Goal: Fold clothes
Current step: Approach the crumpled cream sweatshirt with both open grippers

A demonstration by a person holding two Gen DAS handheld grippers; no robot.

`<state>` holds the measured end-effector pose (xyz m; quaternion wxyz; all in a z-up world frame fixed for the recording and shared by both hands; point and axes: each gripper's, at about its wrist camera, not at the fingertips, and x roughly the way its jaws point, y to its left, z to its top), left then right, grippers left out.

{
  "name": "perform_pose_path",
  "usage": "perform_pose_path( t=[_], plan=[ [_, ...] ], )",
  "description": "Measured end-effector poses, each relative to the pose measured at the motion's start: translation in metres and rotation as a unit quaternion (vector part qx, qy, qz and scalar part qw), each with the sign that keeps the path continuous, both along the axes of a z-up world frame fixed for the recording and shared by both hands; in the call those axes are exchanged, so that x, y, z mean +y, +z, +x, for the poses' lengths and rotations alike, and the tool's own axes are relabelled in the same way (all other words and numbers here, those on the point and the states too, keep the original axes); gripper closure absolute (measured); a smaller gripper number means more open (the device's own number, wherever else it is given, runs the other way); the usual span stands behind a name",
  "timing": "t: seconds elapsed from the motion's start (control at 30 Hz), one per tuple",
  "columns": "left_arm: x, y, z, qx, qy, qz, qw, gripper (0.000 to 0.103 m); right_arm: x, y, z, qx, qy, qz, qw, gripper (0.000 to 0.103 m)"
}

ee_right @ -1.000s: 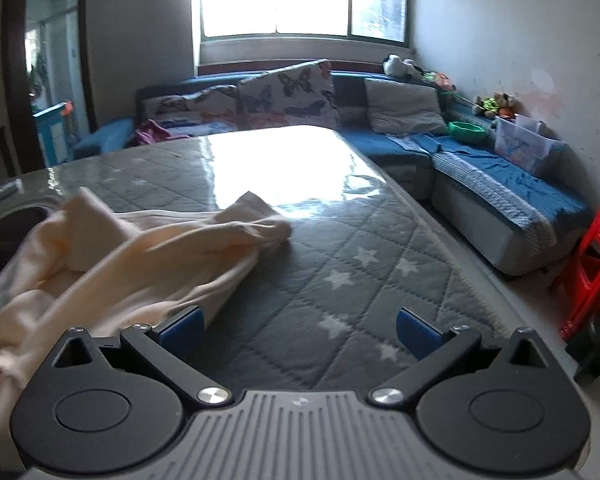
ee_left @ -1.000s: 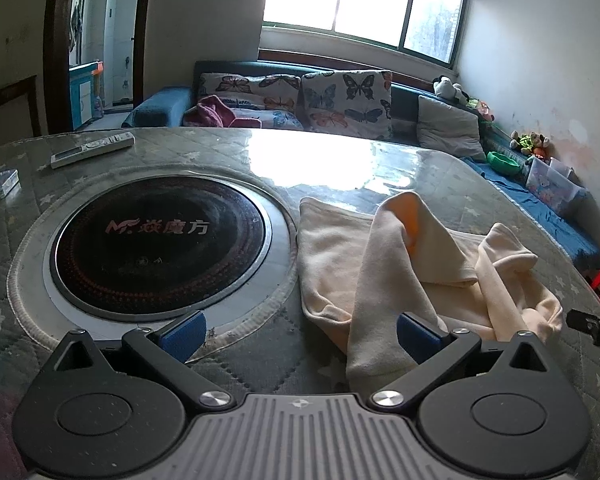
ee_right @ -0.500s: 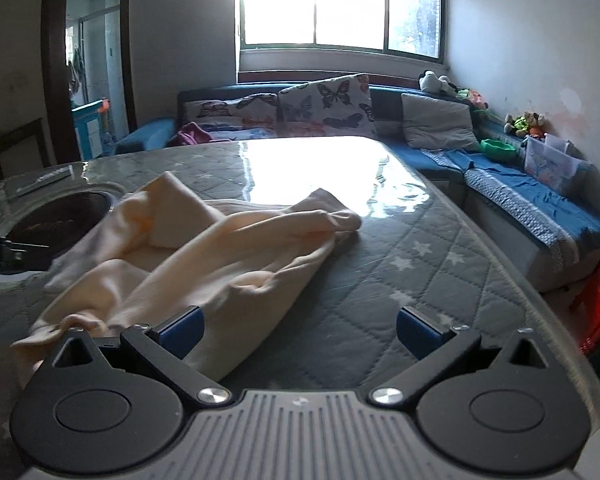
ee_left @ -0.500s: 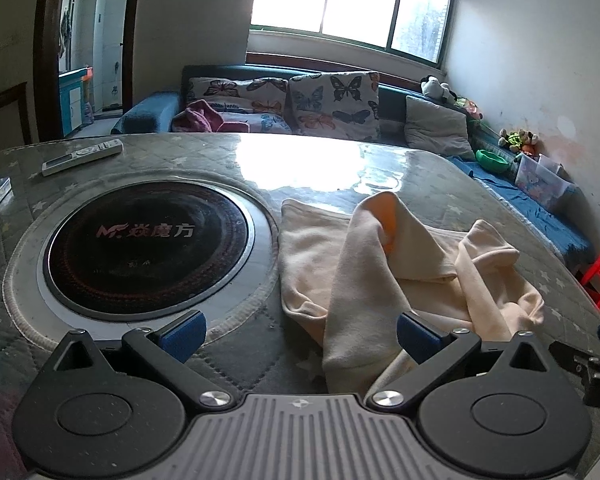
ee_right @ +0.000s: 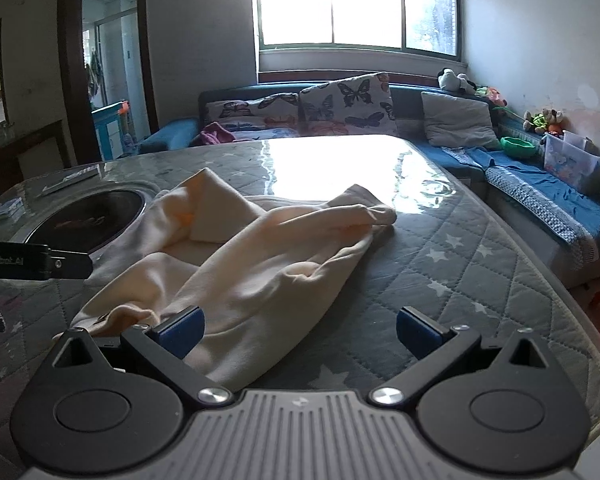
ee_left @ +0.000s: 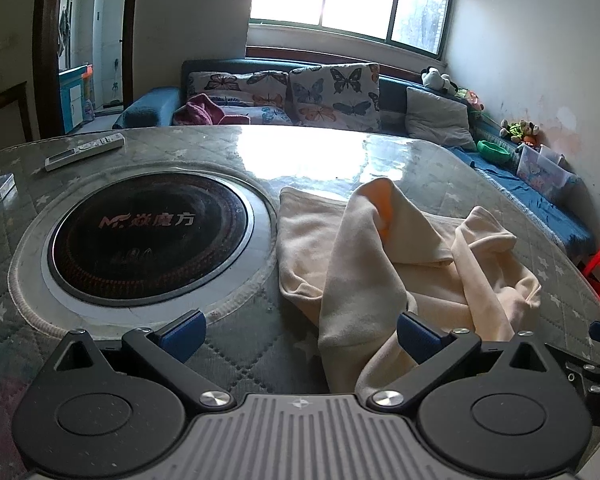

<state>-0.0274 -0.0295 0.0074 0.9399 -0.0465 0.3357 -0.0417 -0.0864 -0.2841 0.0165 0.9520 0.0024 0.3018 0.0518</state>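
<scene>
Right wrist view shows both our hand-held grippers, left point(ee_left: 299, 334) and right point(ee_right: 299, 330), spread wide and empty, so we should pinch the garment's point(ee_right: 260, 264) near hem cleanly.

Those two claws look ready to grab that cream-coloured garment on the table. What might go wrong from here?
The cream garment lies crumpled in overlapping layers, so either open gripper, left or right, may pinch several layers and fold it crooked. Its far edge lies next to the round cooktop, so a pull might drag cloth over it. The shiny table cover may let it slide.
</scene>
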Motion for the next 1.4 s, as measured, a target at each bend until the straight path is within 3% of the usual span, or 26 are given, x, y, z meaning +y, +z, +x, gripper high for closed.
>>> perform_pose_path(
  t=[1.4],
  plan=[
    [-0.014, -0.004, -0.036, 0.027, -0.001, 0.053, 0.9982, 0.0, 0.017, 0.007, -0.041, -0.006, 0.046, -0.021, 0.999, 0.0]
  ],
)
